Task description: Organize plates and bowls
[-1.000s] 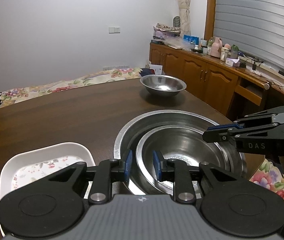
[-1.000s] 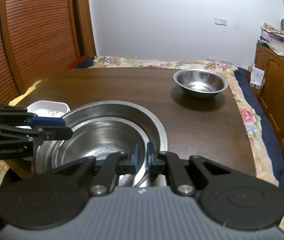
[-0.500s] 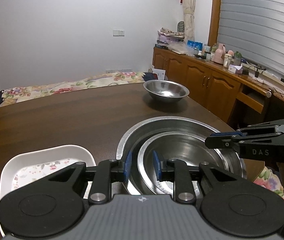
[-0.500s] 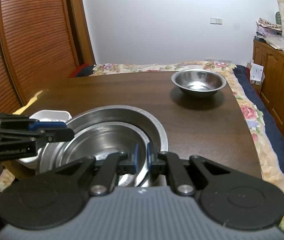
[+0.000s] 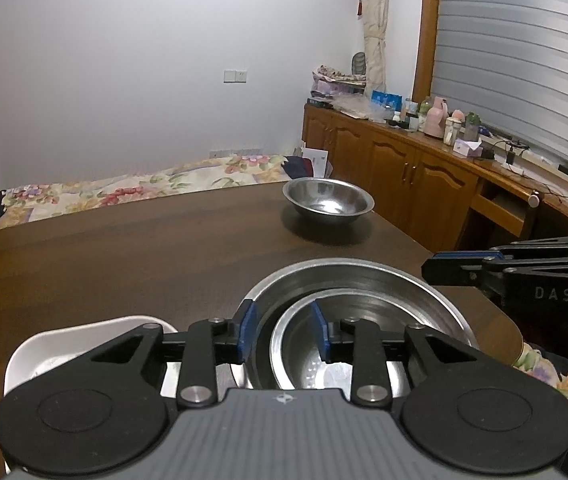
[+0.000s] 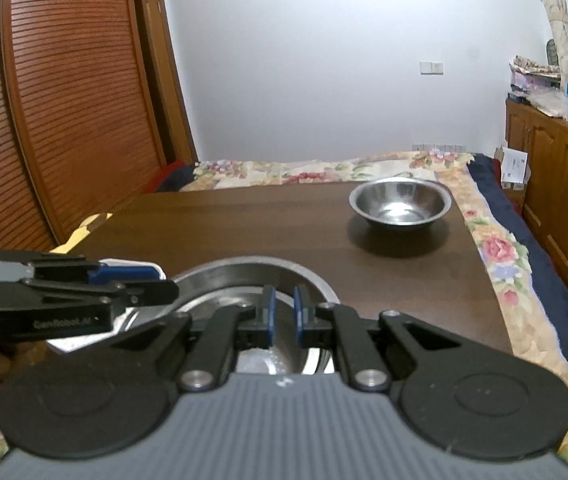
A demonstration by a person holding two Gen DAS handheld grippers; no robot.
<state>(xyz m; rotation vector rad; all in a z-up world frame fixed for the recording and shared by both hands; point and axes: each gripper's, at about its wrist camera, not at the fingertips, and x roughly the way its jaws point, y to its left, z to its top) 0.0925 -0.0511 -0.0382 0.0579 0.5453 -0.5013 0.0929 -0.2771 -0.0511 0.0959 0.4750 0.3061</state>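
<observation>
Three steel bowls: two nested (image 5: 364, 292), one apart (image 5: 329, 201). One white dish (image 5: 84, 334). Left gripper (image 5: 283, 332) opening, straddling nothing; right gripper (image 6: 283, 312) closed, empty.

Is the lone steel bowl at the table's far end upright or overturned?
Upright: the lone steel bowl shows its open mouth and shiny inside.

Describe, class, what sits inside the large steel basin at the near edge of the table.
A smaller steel bowl is nested inside the large steel basin, off toward its near left side. The two grippers cover the near rims of both, so whether anything lies in the smaller bowl's near part cannot be seen.
</observation>
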